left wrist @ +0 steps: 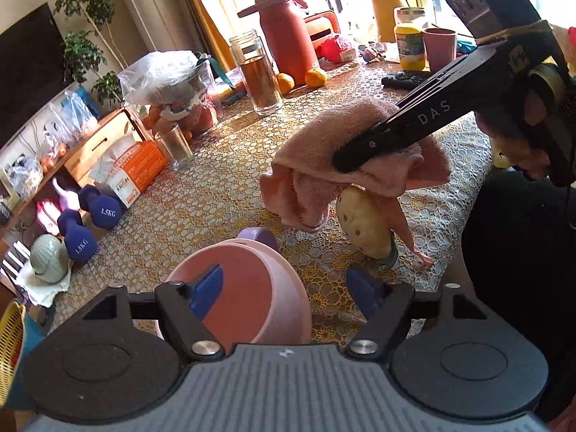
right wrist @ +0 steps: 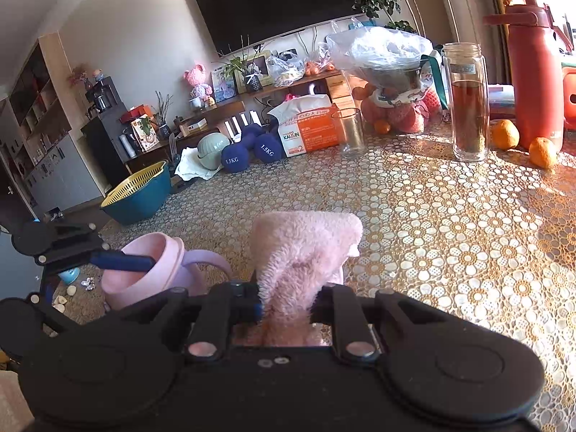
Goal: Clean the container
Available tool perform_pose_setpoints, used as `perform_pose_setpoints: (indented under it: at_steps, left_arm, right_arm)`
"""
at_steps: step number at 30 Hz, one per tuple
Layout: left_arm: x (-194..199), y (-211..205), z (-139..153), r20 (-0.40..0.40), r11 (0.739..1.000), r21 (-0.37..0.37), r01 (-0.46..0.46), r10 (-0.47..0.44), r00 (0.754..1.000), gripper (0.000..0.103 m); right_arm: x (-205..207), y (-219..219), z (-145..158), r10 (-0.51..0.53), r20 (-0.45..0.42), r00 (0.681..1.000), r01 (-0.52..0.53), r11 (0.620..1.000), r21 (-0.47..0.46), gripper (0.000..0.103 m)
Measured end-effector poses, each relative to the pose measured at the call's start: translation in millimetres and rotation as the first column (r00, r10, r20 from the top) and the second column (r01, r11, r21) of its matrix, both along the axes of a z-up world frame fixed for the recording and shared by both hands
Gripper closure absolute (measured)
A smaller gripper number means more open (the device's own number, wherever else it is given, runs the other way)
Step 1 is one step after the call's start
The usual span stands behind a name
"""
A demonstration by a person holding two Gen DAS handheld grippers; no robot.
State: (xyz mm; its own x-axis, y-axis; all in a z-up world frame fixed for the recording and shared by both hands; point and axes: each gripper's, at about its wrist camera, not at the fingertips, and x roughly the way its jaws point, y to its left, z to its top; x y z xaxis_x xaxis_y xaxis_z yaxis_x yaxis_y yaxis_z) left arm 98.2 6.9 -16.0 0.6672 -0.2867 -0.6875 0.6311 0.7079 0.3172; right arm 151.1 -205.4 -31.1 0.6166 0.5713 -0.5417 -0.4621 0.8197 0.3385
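A pink cup (left wrist: 252,288) with a purple handle (right wrist: 208,262) lies tilted on the flowered tablecloth (right wrist: 450,234), its mouth facing my left gripper (left wrist: 284,293). That gripper is open wide. One blue finger (left wrist: 207,291) reaches inside the cup and the other (left wrist: 363,295) stays outside, apart from the wall. Just to the right of the cup, my right gripper (right wrist: 288,309) is shut on a fluffy pink cloth (right wrist: 306,241). In the left wrist view the cloth (left wrist: 306,165) hangs above the table beyond the cup, draped around the right gripper (left wrist: 345,165).
A tan spotted rounded thing (left wrist: 363,226) sits under the cloth. Farther back stand a tall jar of brown liquid (right wrist: 468,108), a red flask (right wrist: 536,72), oranges (right wrist: 505,135), an empty glass (right wrist: 351,131), a tissue box (right wrist: 309,129), blue dumbbells (right wrist: 248,149) and a teal basket (right wrist: 138,192).
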Motion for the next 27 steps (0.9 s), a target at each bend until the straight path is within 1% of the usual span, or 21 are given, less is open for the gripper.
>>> perform_pose_setpoints:
  at_steps: [2, 4, 6, 8, 9, 10, 11, 12, 13, 17, 18, 20, 21, 22, 25, 27]
  left_arm:
    - [-2.8, -0.7, 1.1, -0.001, 0.999, 0.037, 0.024, -0.024, 1.0, 0.028]
    - [-5.8, -1.7, -1.8, 0.003, 0.995, 0.093, 0.046, -0.046, 0.999, 0.028]
    - [-9.1, -2.4, -5.4, 0.008, 0.989, 0.132, 0.06, -0.062, 0.998, 0.028]
    - [-10.1, -2.5, -9.2, 0.001, 0.987, 0.151, 0.062, -0.063, 0.998, 0.029]
    - [-9.8, -2.8, -11.1, 0.003, 0.986, 0.157, 0.057, -0.059, 0.998, 0.035]
    - [-9.0, -3.0, -13.2, 0.003, 0.985, 0.163, 0.051, -0.052, 0.999, 0.045]
    - [-7.6, -2.7, -15.2, -0.002, 0.985, 0.166, 0.041, -0.042, 0.999, 0.051]
    - [-5.8, -2.0, -16.5, -0.009, 0.986, 0.163, 0.033, -0.032, 0.999, 0.061]
    - [-5.1, -0.6, -16.6, -0.019, 0.989, 0.147, 0.033, -0.03, 0.999, 0.063]
    - [-5.4, 0.4, -15.7, -0.013, 0.992, 0.121, 0.025, -0.024, 1.0, 0.07]
    - [-5.2, 1.2, -15.0, -0.015, 0.994, 0.108, 0.02, -0.019, 1.0, 0.071]
    - [-5.2, 2.3, -14.3, -0.015, 0.996, 0.085, 0.008, -0.007, 1.0, 0.073]
    - [-5.1, 3.0, -13.9, -0.017, 0.997, 0.072, 0.004, -0.003, 1.0, 0.075]
    - [-5.4, 3.8, -13.6, -0.022, 0.999, 0.05, -0.003, 0.004, 1.0, 0.077]
    - [-6.4, 4.7, -14.2, -0.028, 1.0, 0.014, -0.019, 0.019, 0.999, 0.079]
    - [-7.7, 4.9, -15.5, -0.026, 1.0, -0.002, -0.028, 0.028, 0.999, 0.079]
  right_arm:
    - [-2.0, -1.8, -2.1, -0.001, -0.008, 1.0, 0.001, 1.0, 0.014, 0.087]
    - [-4.4, -3.0, -3.9, 0.012, -0.015, 1.0, -0.012, 0.999, 0.04, 0.087]
    - [-9.0, -1.4, -3.9, 0.043, -0.011, 0.999, -0.043, 0.998, 0.045, 0.086]
    - [-14.6, 1.2, -4.7, 0.094, -0.003, 0.996, -0.093, 0.995, 0.045, 0.086]
    - [-17.0, 2.8, -5.4, 0.115, -0.002, 0.993, -0.115, 0.992, 0.049, 0.086]
    - [-18.8, 4.6, -6.1, 0.13, -0.003, 0.992, -0.129, 0.99, 0.05, 0.085]
    - [-20.0, 6.6, -7.7, 0.142, -0.006, 0.99, -0.141, 0.989, 0.052, 0.084]
    - [-21.3, 8.5, -9.4, 0.147, -0.009, 0.989, -0.146, 0.988, 0.052, 0.081]
    - [-22.0, 10.2, -10.5, 0.144, -0.008, 0.99, -0.144, 0.989, 0.047, 0.079]
    - [-24.1, 13.1, -10.7, 0.122, 0.008, 0.992, -0.123, 0.992, 0.016, 0.07]
    - [-25.0, 12.1, -10.2, 0.116, 0.013, 0.993, -0.116, 0.993, 0.012, 0.066]
    - [-25.0, 9.2, -8.1, 0.093, 0.018, 0.995, -0.094, 0.995, 0.016, 0.049]
    - [-24.6, 5.8, -7.0, 0.069, 0.027, 0.997, -0.07, 0.997, 0.029, 0.03]
    - [-23.1, 3.3, -6.0, 0.046, 0.031, 0.998, -0.048, 0.998, 0.046, 0.027]
    - [-9.4, -1.3, -5.9, 0.014, -0.017, 1.0, -0.012, 0.993, 0.114, 0.027]
    - [0.6, 0.5, -9.7, 0.005, -0.054, 0.999, 0.002, 0.99, 0.141, 0.031]
